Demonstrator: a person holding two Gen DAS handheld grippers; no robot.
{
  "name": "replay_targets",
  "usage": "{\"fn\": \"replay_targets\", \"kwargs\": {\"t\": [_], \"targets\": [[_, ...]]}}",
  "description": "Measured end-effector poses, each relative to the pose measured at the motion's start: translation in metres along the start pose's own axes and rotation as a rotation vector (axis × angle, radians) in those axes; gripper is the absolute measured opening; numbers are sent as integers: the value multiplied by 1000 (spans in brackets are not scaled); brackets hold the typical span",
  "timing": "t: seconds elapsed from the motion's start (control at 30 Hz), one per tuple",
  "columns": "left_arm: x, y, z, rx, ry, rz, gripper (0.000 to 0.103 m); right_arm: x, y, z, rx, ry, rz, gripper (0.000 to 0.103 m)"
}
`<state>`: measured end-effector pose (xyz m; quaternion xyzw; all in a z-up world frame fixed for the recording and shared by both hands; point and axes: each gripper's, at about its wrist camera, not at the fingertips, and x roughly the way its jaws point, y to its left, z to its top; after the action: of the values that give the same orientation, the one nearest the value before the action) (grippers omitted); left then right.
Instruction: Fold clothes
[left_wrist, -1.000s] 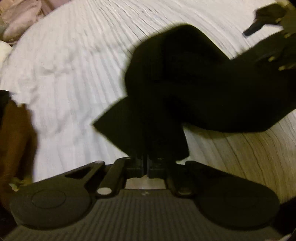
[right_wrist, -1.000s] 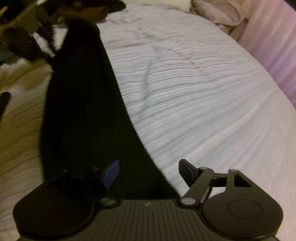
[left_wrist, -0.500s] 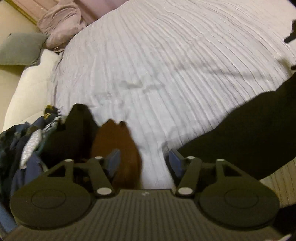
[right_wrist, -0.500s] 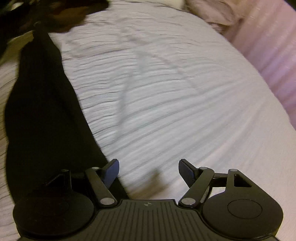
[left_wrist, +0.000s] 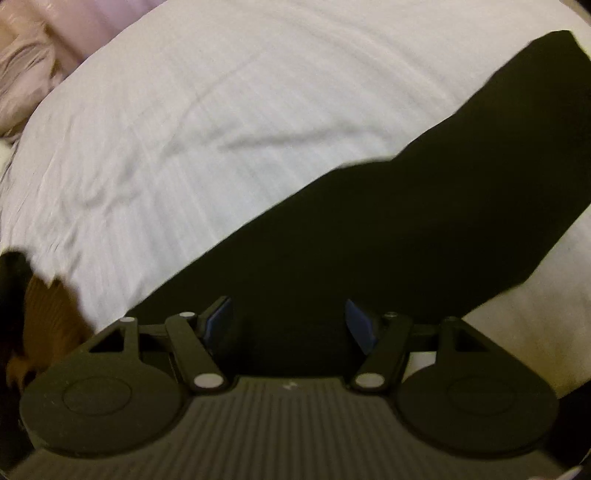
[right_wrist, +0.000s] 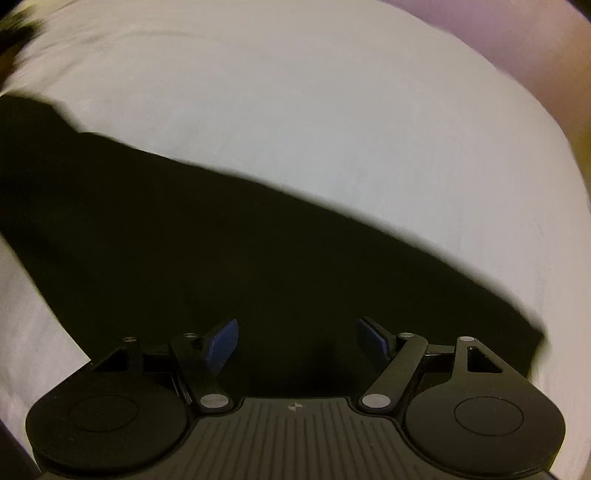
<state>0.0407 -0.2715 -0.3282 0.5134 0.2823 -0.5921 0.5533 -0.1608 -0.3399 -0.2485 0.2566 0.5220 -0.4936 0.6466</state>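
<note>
Black cloth, a long dark garment (left_wrist: 406, 229), lies stretched as a band across the pale striped bedspread (left_wrist: 221, 129), and you have both tools above it with nothing in them. Your left gripper (left_wrist: 290, 321) has its fingers spread wide, the blue pads apart over the near end of the cloth; your right gripper (right_wrist: 297, 339) is spread just as wide over the other end (right_wrist: 221, 240). Neither touches the fabric as far as these views show.

Your chief risk is that you cannot read the cloth. It is so dark that no seam, hem or layer shows, and both views are smeared with motion, so you could close on a single layer where you meant two, or catch the bedspread along with it. Either would drag the band askew or pull the cover up into a ridge under the fold.

A second risk is uneven corners. The far edge in the left view looks to narrow and bend, so if you pinch at different depths on each side, the fold will likely come out slanted.

Watch the brown garment (left_wrist: 48, 325) at the left edge of the left view too; it lies near the black cloth's end, and a low sweep of your left tool could snag it.

Slow down before closing, and settle the pads on the edge itself
</note>
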Motion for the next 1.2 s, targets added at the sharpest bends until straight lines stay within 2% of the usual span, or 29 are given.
{"fn": "replay_targets", "kwargs": {"t": [0.1, 0.17, 0.23, 0.33, 0.47, 0.6, 0.73, 0.83, 0.87, 0.9, 0.93, 0.97, 1.0, 1.03, 1.13, 1.2], "targets": [[-5, -33, 29, 42, -36, -23, 64, -12, -72, -37, 216, 16, -43, 74], [-7, -61, 52, 69, -59, -54, 64, -15, -117, -56, 313, 16, -61, 74], [-9, -95, 78, 107, -82, -83, 65, -15, -161, -71, 365, 6, -72, 74], [-8, -146, 116, 148, -103, -123, 66, -6, -215, -81, 379, -32, -45, 74], [1, -217, 163, 171, -119, -172, 67, 34, -282, -79, 421, -84, 72, 74], [25, -268, 216, 199, -146, -182, 67, 73, -331, -67, 402, -126, 175, 74], [56, -304, 271, 246, -180, -219, 67, 101, -351, -58, 362, -166, 265, 74], [90, -317, 300, 297, -130, -254, 67, 117, -359, -59, 378, -177, 350, 74], [102, -319, 309, 309, -106, -268, 66, 121, -360, -60, 387, -177, 377, 64], [109, -320, 314, 305, -77, -291, 56, 125, -362, -61, 396, -177, 403, 54], [116, -319, 318, 292, -44, -332, 44, 129, -364, -62, 413, -176, 425, 38], [118, -318, 321, 285, -24, -358, 11, 133, -367, -62, 438, -172, 442, 27], [117, -317, 323, 275, -16, -362, 0, 132, -371, -60, 453, -180, 446, 20], [113, -314, 325, 260, -25, -361, 0, 125, -374, -56, 458, -198, 437, 10], [94, -298, 339, 222, -102, -350, 0, 106, -386, -46, 472, -251, 408, 2], [94, -291, 354, 213, -132, -345, 1, 99, -393, -37, 479, -276, 388, 0]]}}
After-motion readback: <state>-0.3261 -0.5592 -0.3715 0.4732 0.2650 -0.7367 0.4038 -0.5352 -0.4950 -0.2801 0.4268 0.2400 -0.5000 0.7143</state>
